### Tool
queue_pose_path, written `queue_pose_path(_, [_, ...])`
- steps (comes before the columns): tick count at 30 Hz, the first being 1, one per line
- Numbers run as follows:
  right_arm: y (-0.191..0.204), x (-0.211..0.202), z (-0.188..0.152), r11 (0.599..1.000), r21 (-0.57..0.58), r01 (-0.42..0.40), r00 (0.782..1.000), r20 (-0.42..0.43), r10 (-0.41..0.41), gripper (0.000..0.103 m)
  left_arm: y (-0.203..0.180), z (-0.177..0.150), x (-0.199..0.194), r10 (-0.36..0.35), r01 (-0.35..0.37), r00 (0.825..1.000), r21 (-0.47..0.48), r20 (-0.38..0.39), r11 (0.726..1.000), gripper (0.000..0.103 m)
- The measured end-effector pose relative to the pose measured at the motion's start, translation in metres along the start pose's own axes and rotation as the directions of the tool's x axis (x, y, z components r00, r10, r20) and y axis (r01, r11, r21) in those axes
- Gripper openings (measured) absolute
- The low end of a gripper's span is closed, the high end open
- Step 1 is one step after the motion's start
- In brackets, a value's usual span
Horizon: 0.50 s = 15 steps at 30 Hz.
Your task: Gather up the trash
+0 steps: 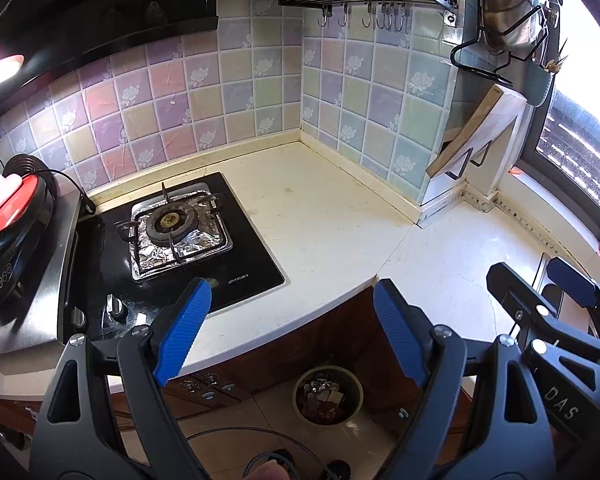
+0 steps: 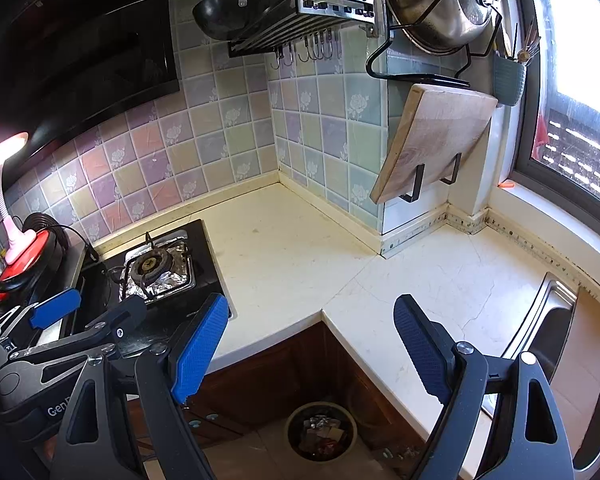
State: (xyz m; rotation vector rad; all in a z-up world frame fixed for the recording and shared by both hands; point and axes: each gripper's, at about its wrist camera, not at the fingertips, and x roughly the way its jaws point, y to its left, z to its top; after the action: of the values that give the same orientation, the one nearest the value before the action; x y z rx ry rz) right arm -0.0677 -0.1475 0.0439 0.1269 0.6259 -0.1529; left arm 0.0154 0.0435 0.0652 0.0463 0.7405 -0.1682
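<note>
We're holding the left gripper (image 1: 290,332) and right gripper (image 2: 312,354) wide apart and empty above the counter (image 2: 284,256). We're seeing no loose trash on it; wrappers are sitting in the bin (image 2: 321,432) below, so collection is looking near done.

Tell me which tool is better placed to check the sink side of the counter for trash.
Probably right. The right tool, open and empty, sits nearest the sink. The left tool, also open, is by the stove. The trash bin is below both.
</note>
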Motion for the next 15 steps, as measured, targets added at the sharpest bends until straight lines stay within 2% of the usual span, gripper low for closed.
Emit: queue_pose_path(15, [-0.002,0.0018,0.0005,1.0,-0.002,-0.003,1.0,0.0,0.003,0.086,0.0015,-0.0012,0.0015,0.005,-0.005,1.0,-0.001,-0.001,1.0,0.082])
